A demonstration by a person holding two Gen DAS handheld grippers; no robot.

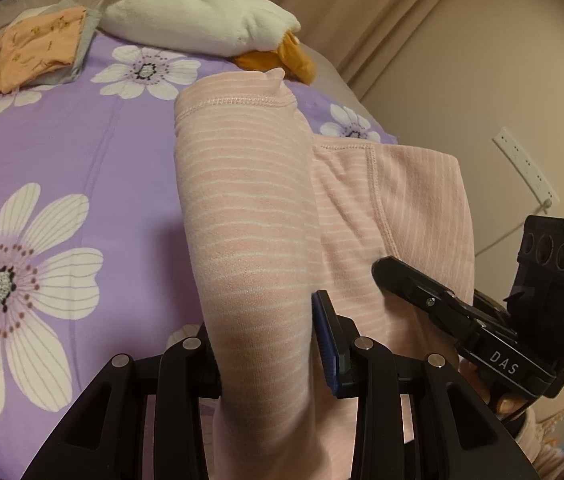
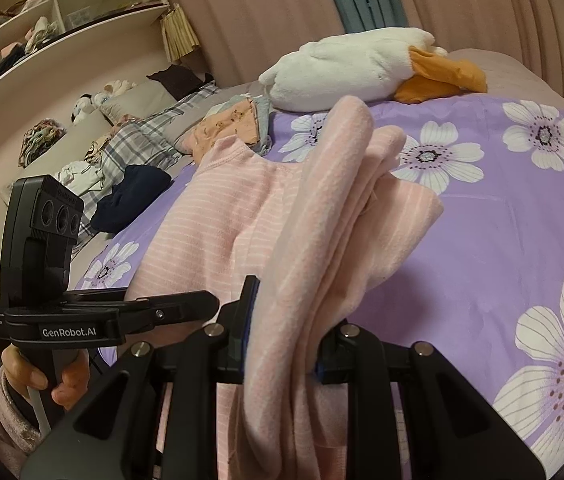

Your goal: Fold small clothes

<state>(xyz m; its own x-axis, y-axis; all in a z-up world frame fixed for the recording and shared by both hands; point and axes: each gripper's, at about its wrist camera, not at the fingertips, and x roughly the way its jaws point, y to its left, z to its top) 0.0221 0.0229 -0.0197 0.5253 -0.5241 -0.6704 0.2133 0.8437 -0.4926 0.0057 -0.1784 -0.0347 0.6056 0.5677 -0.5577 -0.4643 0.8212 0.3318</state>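
over the bed, each gripper (image 1: 274, 344) (image 2: 282, 340) clamps the pink garment (image 1: 242, 200), stretching away lengthwise.

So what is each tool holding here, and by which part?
Both are shut on the pink striped garment. The left tool pinches a rolled fold of it; the right tool pinches a bunched fold. Which part of the garment cannot be told.

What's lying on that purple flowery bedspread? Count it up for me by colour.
Pink striped garment, gripped by both the left gripper and the right gripper: 1
Orange patterned clothes, folded: 1
White plush toy with orange feet: 1
Total on the bedspread: 3
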